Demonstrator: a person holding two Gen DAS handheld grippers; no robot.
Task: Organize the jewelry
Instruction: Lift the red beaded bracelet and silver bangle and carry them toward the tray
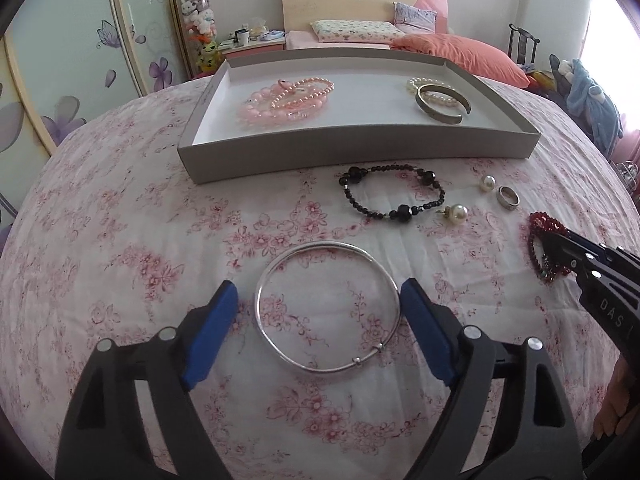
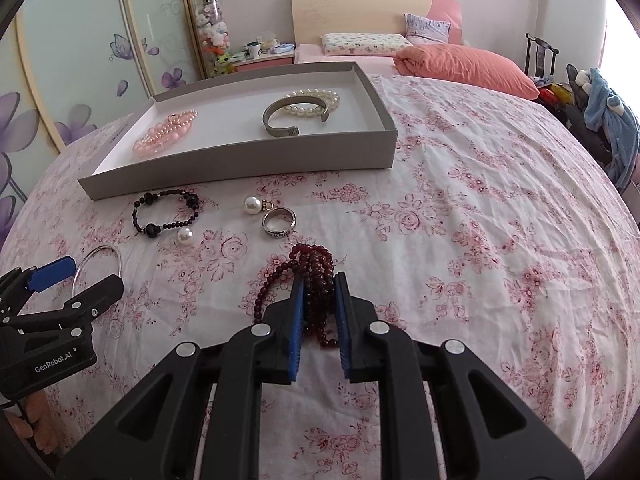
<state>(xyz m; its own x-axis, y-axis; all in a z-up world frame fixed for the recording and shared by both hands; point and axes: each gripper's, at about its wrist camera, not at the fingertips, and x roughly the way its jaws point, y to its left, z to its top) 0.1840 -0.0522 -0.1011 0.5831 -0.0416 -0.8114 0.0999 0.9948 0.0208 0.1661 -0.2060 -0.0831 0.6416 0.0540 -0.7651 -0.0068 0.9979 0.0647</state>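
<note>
**Tray half filled, two bracelets in reach**

The grey tray (image 1: 352, 148) on the flowered bedspread (image 1: 120, 240) already holds a heap of pink beads (image 1: 280, 104), a white pearl bracelet (image 2: 316, 102) and a metal cuff (image 1: 440, 106). Left outside it, just in front, are a black bead bracelet (image 1: 394, 194), two pearl earrings (image 1: 458, 213), a ring (image 2: 279, 222), a thin silver bangle (image 1: 328, 308) and a dark red bead string (image 2: 316, 280). By my reckoning about half the sorting remains.

The right gripper (image 2: 320, 292) is nearly closed, its blue pads pinching the red beads, which lie on the cloth near the ring. The left gripper (image 1: 320, 300) stands wide, one finger on each side of the bangle; the right-hand pad looks to touch the rim, the other is clear, so nothing is gripped.
</note>
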